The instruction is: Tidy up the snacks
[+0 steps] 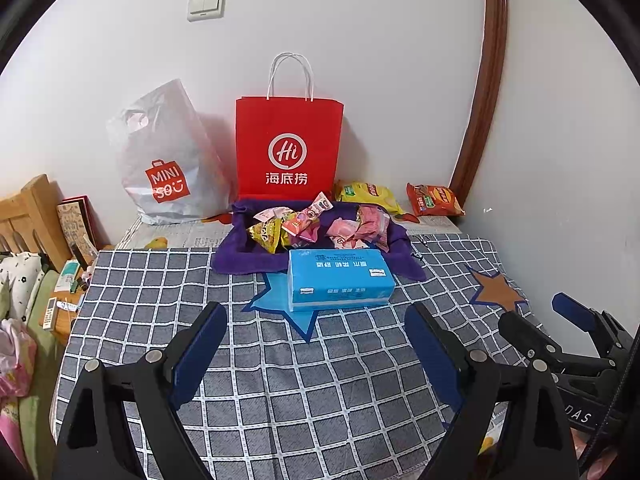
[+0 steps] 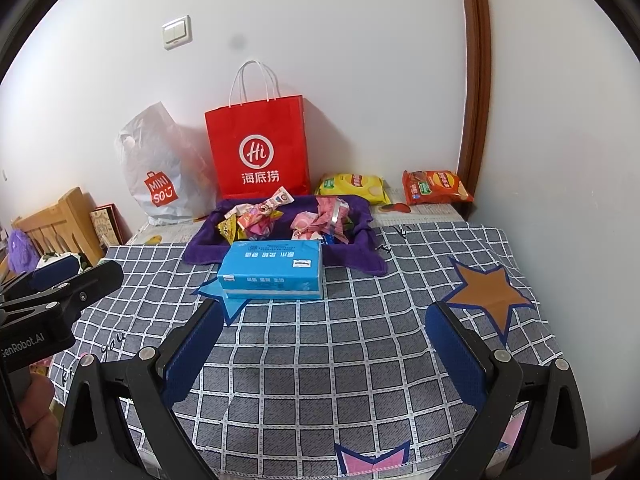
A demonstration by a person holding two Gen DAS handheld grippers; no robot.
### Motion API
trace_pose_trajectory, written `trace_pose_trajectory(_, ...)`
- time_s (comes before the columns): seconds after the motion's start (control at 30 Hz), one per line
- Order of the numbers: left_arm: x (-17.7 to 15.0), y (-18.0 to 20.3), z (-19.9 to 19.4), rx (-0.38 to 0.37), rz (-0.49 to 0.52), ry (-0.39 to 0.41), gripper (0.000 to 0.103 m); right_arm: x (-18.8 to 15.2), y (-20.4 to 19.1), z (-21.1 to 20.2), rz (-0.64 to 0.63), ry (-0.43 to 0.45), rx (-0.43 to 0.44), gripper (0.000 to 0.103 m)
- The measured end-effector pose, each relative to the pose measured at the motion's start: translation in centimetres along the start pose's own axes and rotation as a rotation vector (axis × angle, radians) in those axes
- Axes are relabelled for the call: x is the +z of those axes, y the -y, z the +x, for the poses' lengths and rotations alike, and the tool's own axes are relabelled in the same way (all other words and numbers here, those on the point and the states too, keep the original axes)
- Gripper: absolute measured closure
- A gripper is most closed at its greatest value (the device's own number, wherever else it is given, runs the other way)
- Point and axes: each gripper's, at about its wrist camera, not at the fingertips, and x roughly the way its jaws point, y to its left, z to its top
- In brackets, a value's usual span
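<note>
A purple cloth tray holds several small snack packets, yellow and pink. A yellow chip bag and an orange-red chip bag lie by the wall right of the tray. A blue tissue pack lies in front of the tray. My left gripper is open and empty, well short of the tissue pack. My right gripper is open and empty, also in front of it. The right gripper shows at the right edge of the left wrist view.
A red paper bag and a grey Miniso plastic bag stand against the wall. The checked blanket covers the table. A wooden bed frame with clutter is at the left.
</note>
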Motion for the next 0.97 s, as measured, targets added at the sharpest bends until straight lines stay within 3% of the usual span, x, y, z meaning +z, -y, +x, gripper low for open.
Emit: trace_pose_trajectory(0.97,-0.38,-0.19,0.17,0.007,0.001,0.005,0.011,-0.04,-0.05,-0.15,0.001,0.003,0.004,0.003)
